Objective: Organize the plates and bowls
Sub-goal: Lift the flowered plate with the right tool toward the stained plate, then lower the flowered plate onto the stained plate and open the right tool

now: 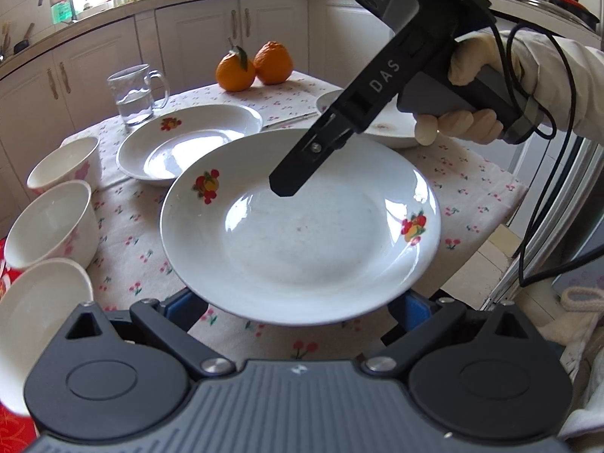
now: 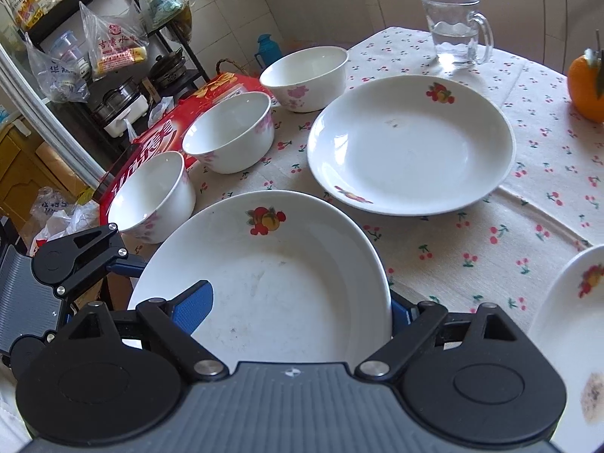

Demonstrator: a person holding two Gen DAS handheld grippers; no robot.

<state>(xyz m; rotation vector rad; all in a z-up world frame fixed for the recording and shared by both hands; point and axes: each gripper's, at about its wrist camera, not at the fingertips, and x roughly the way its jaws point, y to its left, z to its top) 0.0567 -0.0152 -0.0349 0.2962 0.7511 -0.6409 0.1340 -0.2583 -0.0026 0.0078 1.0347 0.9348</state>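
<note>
A white deep plate (image 1: 302, 245) (image 2: 283, 264) with fruit prints hangs clear of the cherry-print tablecloth. My left gripper (image 1: 300, 302) holds it by the near rim, which sits wedged between the blue pads (image 1: 188, 302). In the right wrist view one left finger (image 2: 126, 266) meets the plate's left rim. My right gripper (image 2: 298, 302) stands open across the plate's far rim: one pad (image 2: 196, 304) lies over the inside, the other (image 2: 400, 313) outside the rim. Its finger (image 1: 294, 177) shows above the plate. A second plate (image 1: 188, 143) (image 2: 411, 143) lies behind.
Three white bowls (image 1: 49, 222) (image 2: 230, 132) line the table's left edge. A stained third plate (image 2: 566, 321) lies at the right. A glass mug (image 1: 132, 94) (image 2: 453, 30) with water and two oranges (image 1: 253, 64) stand at the back. A gloved hand (image 1: 464, 120) holds the right gripper.
</note>
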